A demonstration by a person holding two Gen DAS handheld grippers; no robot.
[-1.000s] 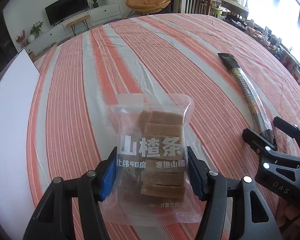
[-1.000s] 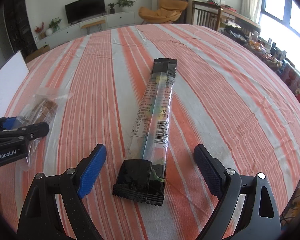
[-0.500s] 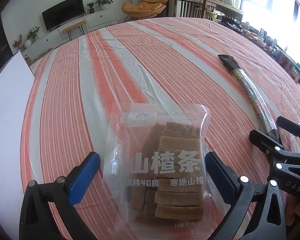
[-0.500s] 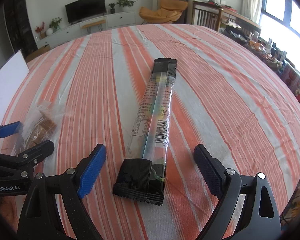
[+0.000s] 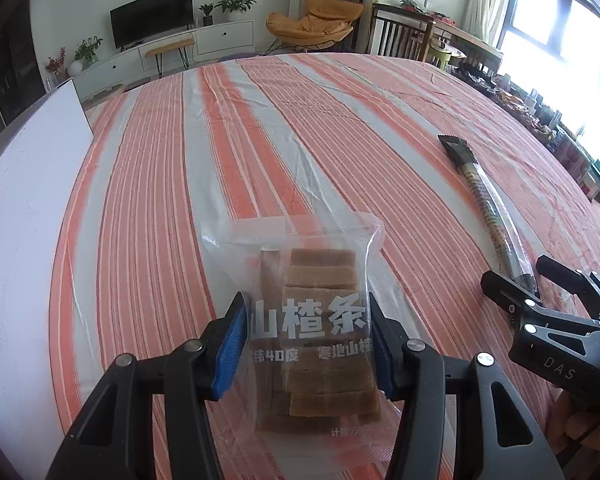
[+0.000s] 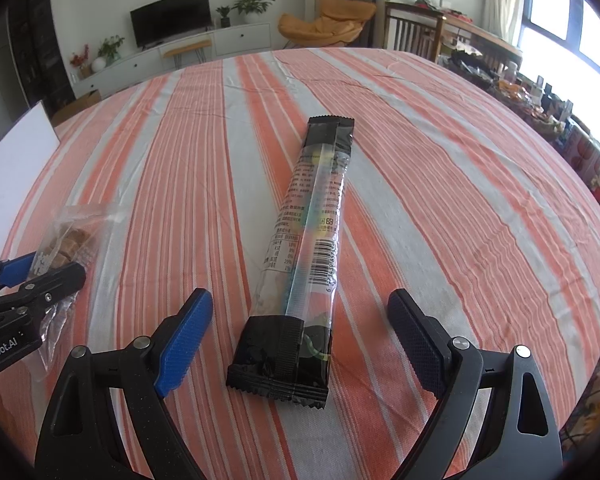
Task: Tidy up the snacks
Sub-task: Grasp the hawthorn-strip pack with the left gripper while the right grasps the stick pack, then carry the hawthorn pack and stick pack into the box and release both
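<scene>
The blue pads of the left gripper cover both side edges of the clear snack bag, and the small grey print along its bottom is too blurred to read. In the left wrist view the near end of the long snack stick disappears behind the right gripper. The white board is cut off by the picture's left edge, and the clutter by the window is too small to identify.

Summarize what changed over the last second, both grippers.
The left gripper held the clear bag of hawthorn strips a second ago, opened and let it go half a second ago, and is now shut on it again. The right gripper stayed open, straddling the near end of the long black-ended snack pack, which has not moved on the striped tablecloth.
</scene>
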